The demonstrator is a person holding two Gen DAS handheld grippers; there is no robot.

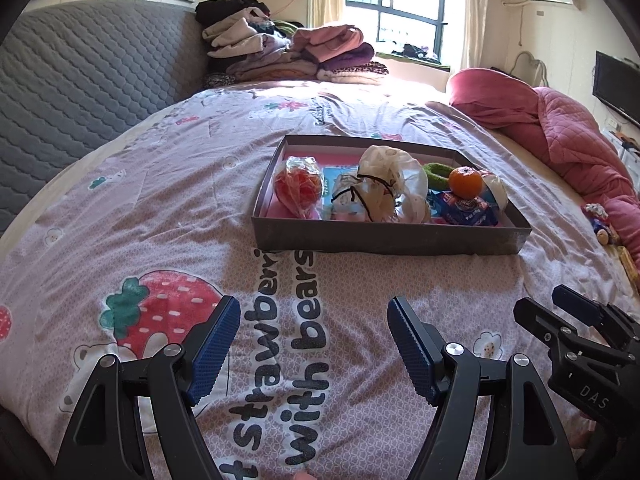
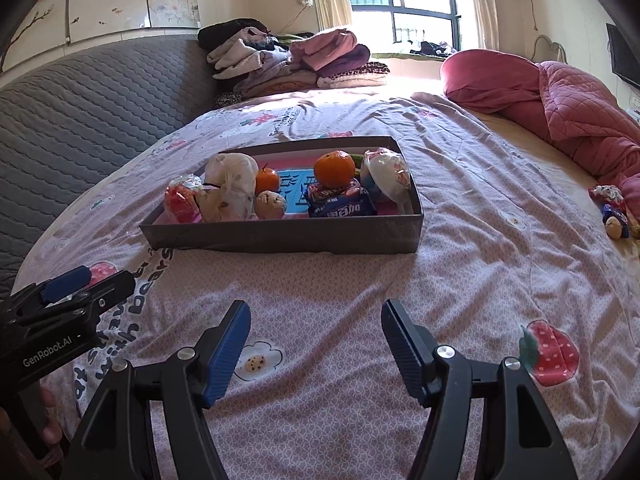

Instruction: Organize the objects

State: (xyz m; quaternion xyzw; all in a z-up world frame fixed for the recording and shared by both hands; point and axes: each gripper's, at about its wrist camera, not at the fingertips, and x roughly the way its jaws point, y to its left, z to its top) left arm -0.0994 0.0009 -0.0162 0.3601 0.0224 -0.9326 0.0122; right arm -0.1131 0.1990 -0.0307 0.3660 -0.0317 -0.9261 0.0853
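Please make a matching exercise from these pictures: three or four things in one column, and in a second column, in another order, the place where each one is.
Things:
1. mandarin
2. folded clothes
3. pink quilt
4. left gripper

Places:
A. bunched up along the right side of the bed
B. on top of the blue snack packet in the grey box
C. open, low over the bedspread, in front of the box
D. stacked at the far end of the bed, near the window

Pairs: 1-B, 2-D, 3-A, 4-C
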